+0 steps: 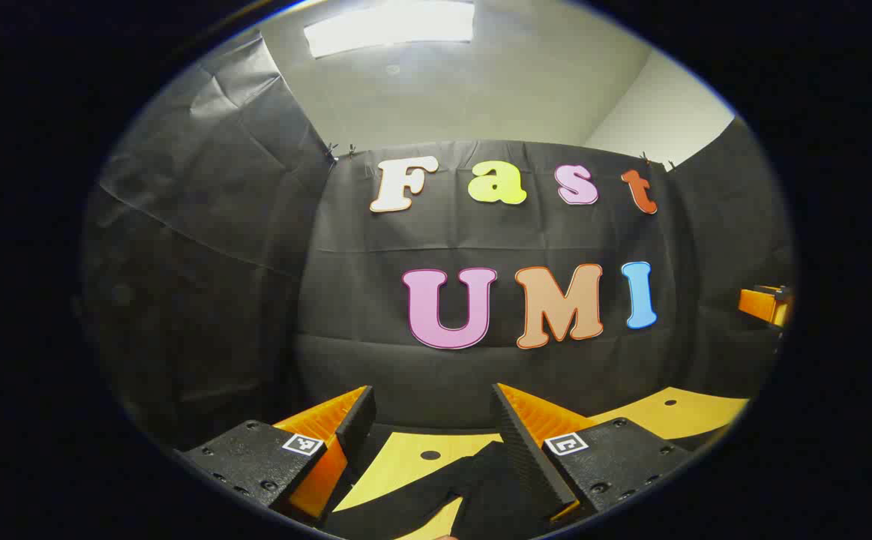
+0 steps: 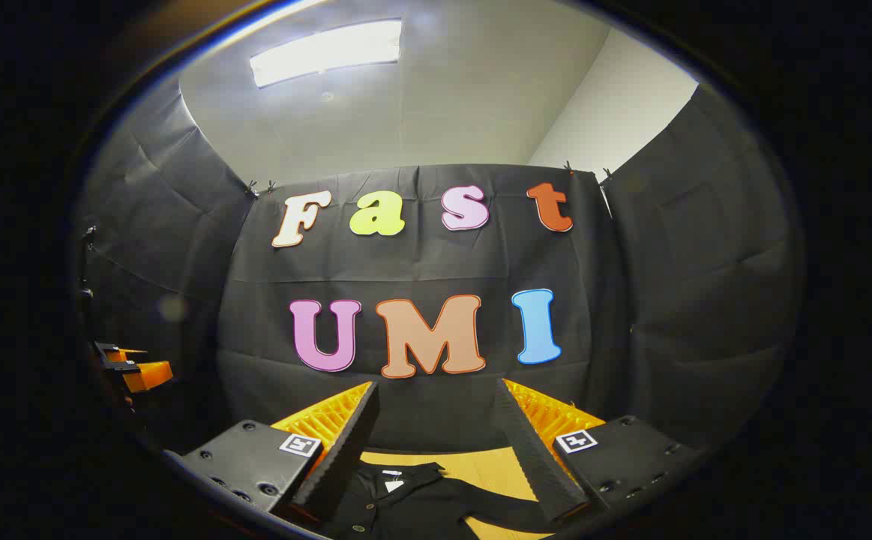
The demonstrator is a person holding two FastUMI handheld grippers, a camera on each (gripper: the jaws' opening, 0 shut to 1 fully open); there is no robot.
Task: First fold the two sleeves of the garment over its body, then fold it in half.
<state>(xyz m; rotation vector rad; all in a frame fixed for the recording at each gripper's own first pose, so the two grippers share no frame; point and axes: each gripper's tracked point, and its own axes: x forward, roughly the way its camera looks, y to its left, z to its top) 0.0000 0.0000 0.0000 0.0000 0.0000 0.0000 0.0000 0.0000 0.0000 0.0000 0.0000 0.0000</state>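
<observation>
Where black cloth walls stand, garment [image 2: 413, 499] covers yellow table [image 1: 675, 412]

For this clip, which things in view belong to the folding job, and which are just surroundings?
Part of the job:
- black garment, lying on the table, nothing gripping it
- left gripper, open
- right gripper, open above the collar end

Just surroundings:
- yellow table
- ceiling light
</observation>
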